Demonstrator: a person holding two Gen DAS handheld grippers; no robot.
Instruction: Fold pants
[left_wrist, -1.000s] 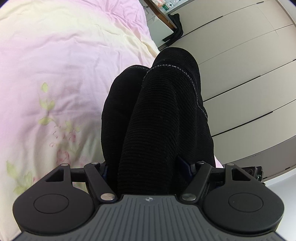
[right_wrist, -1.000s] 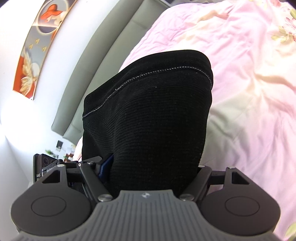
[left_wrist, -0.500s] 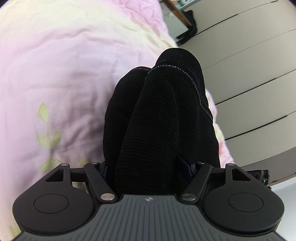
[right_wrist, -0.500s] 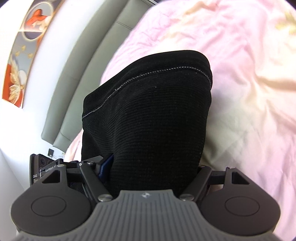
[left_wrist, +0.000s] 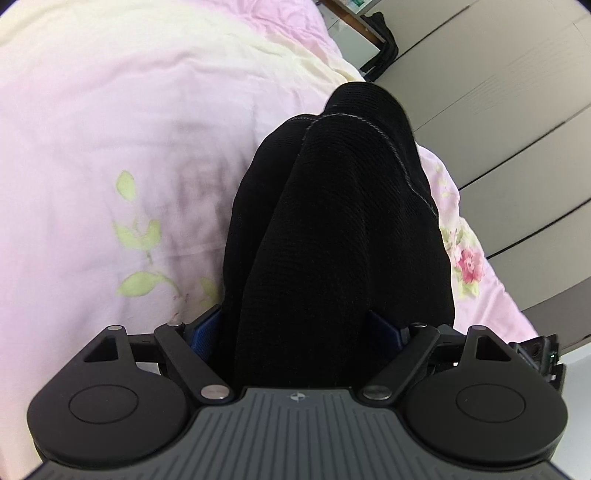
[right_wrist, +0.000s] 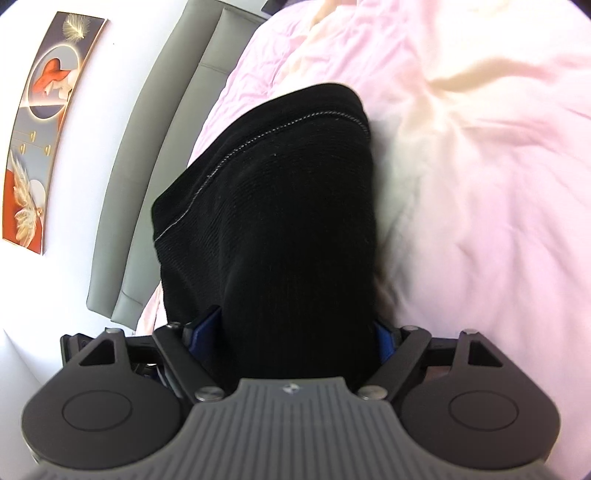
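Glaring daylight washing out the pink bedsheet (right_wrist: 480, 147) and white wall (right_wrist: 103, 110). Bending straight edges near the fisheye rim, blurring slightly throughout.

The bed (left_wrist: 110, 110) is covered by a pink and cream quilt (right_wrist: 480, 184) with many soft wrinkles. Green leaves (left_wrist: 136, 229) are printed on it, and a red-pink flower (left_wrist: 468, 263) near its right edge. At the head edge stands a grey padded headboard (right_wrist: 147, 166). Whether the black pants (left_wrist: 332, 240) touch the quilt is not clear.
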